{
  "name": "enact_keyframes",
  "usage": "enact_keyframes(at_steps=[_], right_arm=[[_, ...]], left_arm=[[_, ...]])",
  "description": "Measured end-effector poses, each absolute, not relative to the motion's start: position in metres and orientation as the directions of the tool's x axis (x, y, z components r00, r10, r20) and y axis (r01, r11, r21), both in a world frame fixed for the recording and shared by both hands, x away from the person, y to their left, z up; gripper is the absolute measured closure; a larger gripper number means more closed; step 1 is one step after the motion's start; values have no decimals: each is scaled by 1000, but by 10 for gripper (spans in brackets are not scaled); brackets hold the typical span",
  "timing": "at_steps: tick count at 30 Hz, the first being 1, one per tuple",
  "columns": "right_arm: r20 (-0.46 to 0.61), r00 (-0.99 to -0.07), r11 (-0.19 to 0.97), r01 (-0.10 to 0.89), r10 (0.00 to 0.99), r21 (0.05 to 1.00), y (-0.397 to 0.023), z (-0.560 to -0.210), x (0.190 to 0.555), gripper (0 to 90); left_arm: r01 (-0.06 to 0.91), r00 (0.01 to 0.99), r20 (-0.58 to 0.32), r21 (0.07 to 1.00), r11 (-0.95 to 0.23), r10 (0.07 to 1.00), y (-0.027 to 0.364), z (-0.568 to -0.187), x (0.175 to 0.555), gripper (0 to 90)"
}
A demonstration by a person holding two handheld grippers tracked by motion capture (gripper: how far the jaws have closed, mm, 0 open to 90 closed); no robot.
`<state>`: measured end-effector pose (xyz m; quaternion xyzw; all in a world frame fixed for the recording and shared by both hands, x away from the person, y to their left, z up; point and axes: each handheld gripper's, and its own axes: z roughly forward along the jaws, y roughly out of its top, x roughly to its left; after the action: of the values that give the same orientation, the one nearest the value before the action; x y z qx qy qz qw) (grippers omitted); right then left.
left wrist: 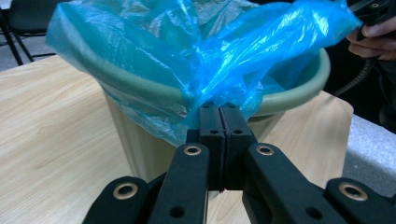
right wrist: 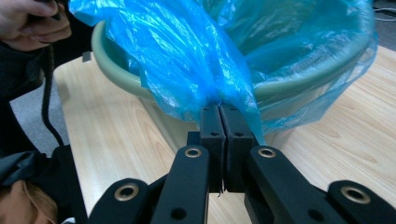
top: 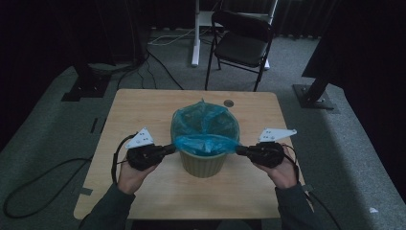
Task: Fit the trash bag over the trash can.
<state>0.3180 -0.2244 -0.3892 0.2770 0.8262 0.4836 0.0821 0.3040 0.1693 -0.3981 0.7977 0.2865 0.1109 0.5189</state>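
Note:
A pale green bin point(top: 203, 163) stands in the middle of the wooden table, lined with a blue plastic bag point(top: 205, 125). My left gripper point(top: 173, 147) is at the bin's left side, shut on the bag's near edge. My right gripper point(top: 238, 149) is at the bin's right side, also shut on that edge. Between them the bag's edge stretches across the near rim. In the left gripper view the bag point(left wrist: 224, 56) bunches into the closed jaws of the left gripper point(left wrist: 219, 108) in front of the bin point(left wrist: 289, 93). In the right gripper view the bag point(right wrist: 187, 56) runs into the right gripper point(right wrist: 219, 108) the same way.
The wooden table point(top: 143, 110) has a small round hole point(top: 229, 103) behind the bin. A black folding chair point(top: 242, 43) stands on the carpet beyond the table, with a white desk leg point(top: 196, 33) beside it. Cables trail over the floor at the left.

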Motion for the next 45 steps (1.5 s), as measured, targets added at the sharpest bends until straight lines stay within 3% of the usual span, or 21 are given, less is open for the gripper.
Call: enact_keyframes(at_steps=[22, 33, 45], right_arm=[[149, -894, 424, 340, 422, 839, -203, -395, 313, 886], [107, -871, 507, 375, 480, 777, -199, -413, 323, 886], [132, -831, 458, 421, 540, 783, -222, -413, 330, 893]], left_arm=[[302, 853, -92, 889, -344, 513, 148, -410, 293, 888], [288, 836, 15, 838, -463, 548, 143, -425, 297, 889], [379, 794, -85, 843, -382, 602, 167, -431, 311, 888]])
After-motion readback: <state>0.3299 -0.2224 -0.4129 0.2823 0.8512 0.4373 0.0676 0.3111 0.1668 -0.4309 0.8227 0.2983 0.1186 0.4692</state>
